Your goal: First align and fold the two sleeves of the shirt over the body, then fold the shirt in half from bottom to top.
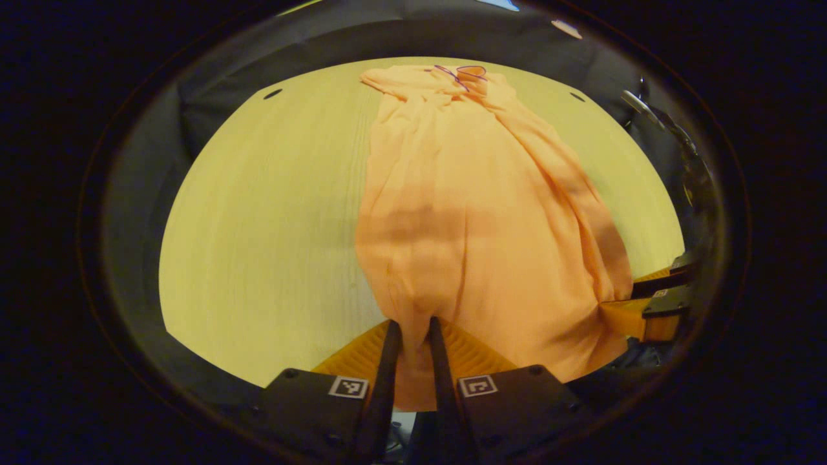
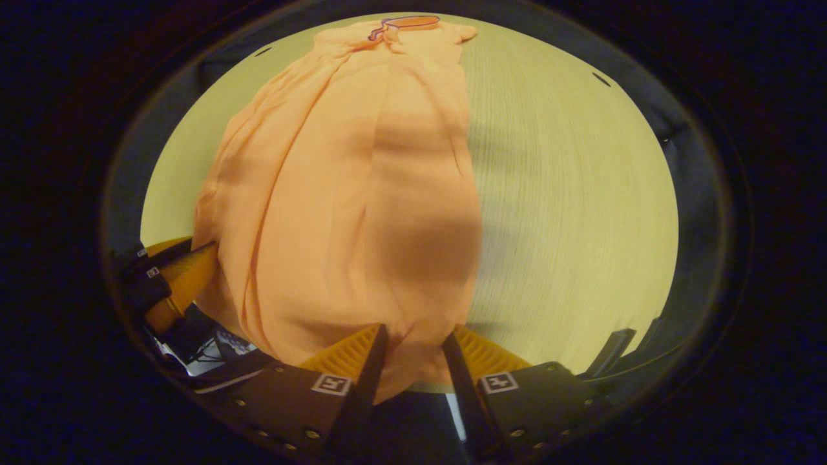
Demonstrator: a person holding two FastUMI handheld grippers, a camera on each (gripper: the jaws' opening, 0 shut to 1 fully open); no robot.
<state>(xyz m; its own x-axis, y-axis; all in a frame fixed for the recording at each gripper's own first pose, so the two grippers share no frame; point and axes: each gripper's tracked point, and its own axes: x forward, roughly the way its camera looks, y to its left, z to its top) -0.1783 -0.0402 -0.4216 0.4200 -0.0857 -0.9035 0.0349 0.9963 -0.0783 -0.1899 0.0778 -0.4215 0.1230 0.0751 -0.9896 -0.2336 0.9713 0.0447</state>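
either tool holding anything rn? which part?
Both. The left tool pinches the bottom hem of the thin orange fabric shirt, near one corner; the right tool has the hem's other end between its fingers, on the pale wooden table.

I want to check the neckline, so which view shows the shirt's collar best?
The left gripper view: the collar sits inside the picture, its dark trim distinct. In the right gripper view the collar lies squeezed against the top edge.

Square coded markers on black gripper [image 1: 413, 336] mounts
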